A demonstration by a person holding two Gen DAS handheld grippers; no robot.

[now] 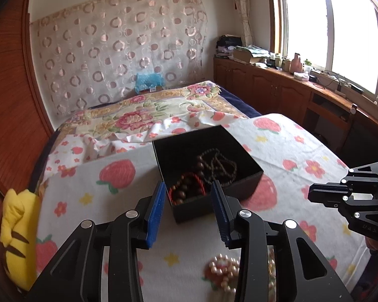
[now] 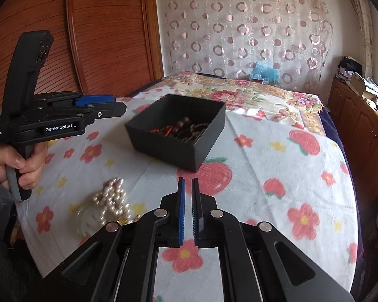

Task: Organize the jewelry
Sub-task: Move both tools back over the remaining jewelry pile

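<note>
While held over the strawberry cloth (image 2: 277, 151), both grippers empty. Bed (image 1: 143, 115) with floral cover beyond the cloth, curtain (image 1: 118, 45) on the far wall. Yellow plush (image 1: 17, 236) far left of the left gripper (image 1: 187, 188), at the cloth's edge. Black box (image 1: 242, 191) just ahead of the left gripper's blue pads (image 1: 155, 206), open-topped, holding dark wooden bead strings (image 1: 219, 163) and a red-corded bracelet (image 1: 189, 191). Same box ahead and slightly left of the right gripper (image 2: 188, 183), well apart from its tips. Left gripper spread partway, nothing between the pads, hovering short of the box's near corner; gripped at its handle by a hand (image 2: 20, 166). Right gripper nearly pressed together, a thin gap showing, pinching nothing. Pearl strand (image 2: 113, 201) heaped on the cloth, below and behind the left gripper's tips, to the left of the right gripper, blurred in both views.
</note>
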